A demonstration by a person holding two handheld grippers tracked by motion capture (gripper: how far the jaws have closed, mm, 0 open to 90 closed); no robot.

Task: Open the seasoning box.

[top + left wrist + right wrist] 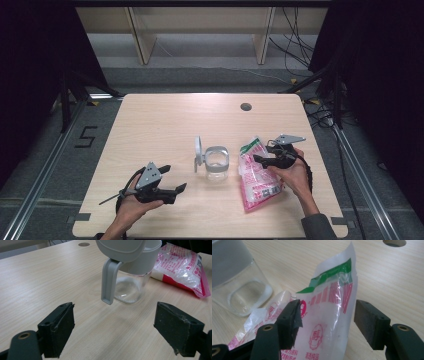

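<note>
Both grippers' fingers gape: right gripper [325, 322] straddles the bag [329, 315] top; left gripper [115, 332] faces the jar [130, 282].

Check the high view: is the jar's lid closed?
No. The lid stands flipped up at the left of the jar, leaving its mouth open.

- Looks like a lab or recording bay, not a home.
- Pale wooden table [165, 120] with a round cable hole [245, 106], standing on grey carpet.
- Black curtains [30, 75] hung down both sides, shutting the spot off.
- Loose cables [295, 45] trailing over the floor at the back right.
- Metal rails [40, 170] along the floor, with a taped mark like a "5" [86, 136] beside the left one.
- Plain wooden frame legs [140, 35] behind.
</note>
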